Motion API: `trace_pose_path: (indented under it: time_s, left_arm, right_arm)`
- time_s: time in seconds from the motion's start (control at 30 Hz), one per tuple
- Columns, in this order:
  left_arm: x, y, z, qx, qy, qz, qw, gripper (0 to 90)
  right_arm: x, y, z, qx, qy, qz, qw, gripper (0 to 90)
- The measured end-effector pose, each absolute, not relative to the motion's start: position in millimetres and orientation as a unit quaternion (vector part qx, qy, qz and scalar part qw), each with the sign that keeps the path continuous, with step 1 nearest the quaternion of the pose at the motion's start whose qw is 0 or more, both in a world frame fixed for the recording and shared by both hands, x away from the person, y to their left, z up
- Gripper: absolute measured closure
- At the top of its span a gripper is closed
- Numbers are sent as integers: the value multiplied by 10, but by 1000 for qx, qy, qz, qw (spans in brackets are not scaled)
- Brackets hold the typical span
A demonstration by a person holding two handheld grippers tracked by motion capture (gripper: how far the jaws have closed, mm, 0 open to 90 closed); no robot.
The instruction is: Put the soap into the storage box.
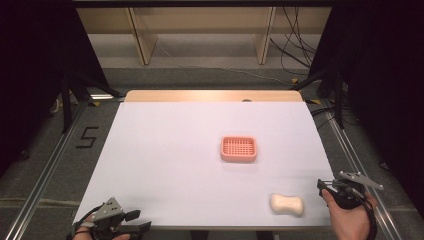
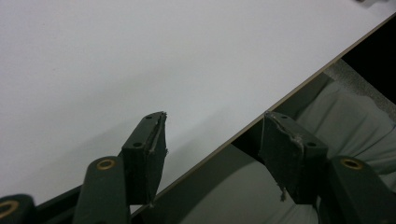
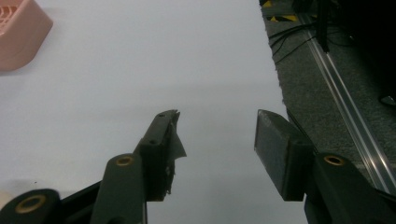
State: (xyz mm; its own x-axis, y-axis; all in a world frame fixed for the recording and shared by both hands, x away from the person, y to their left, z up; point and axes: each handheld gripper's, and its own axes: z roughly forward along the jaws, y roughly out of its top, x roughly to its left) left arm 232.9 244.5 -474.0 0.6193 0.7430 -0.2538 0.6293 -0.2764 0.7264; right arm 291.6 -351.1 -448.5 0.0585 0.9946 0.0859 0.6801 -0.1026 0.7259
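Observation:
A salmon-pink soap dish (image 1: 239,149) with a slotted grid stands right of the white table's (image 1: 165,160) middle; its corner shows in the right gripper view (image 3: 18,37). A cream, waisted bar of soap (image 1: 287,204) lies near the front right edge. My right gripper (image 1: 324,186) hovers at the table's right edge, just right of the soap, jaws apart and empty (image 3: 217,116). My left gripper (image 1: 141,222) sits at the front left corner. It is open over the table's front edge (image 2: 215,116) with nothing between its pads.
A wooden strip (image 1: 210,96) runs along the table's far edge. Metal rails (image 1: 350,150) flank the table on grey carpet, and cables (image 1: 295,50) lie on the floor at the back right. Grey cloth (image 2: 345,121) shows below the front edge.

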Motion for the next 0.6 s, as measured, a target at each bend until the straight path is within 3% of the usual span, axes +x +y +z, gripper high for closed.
trace_pose_path:
  time_s: [0.43, 0.47, 0.6]
  left_arm:
    - [2320, 2444, -4744, 794, 433, 61, 423, 400]
    - [2322, 2448, -4743, 797, 431, 61, 419, 400]
    - [2329, 2437, -4758, 799, 433, 69, 413, 398]
  right_arm:
    - [3020, -3468, -4510, 608, 700, 273, 255, 502]
    - [3014, -3425, -4483, 621, 698, 266, 236, 505]
    - [3095, -3458, -4411, 556, 766, 228, 228, 499]
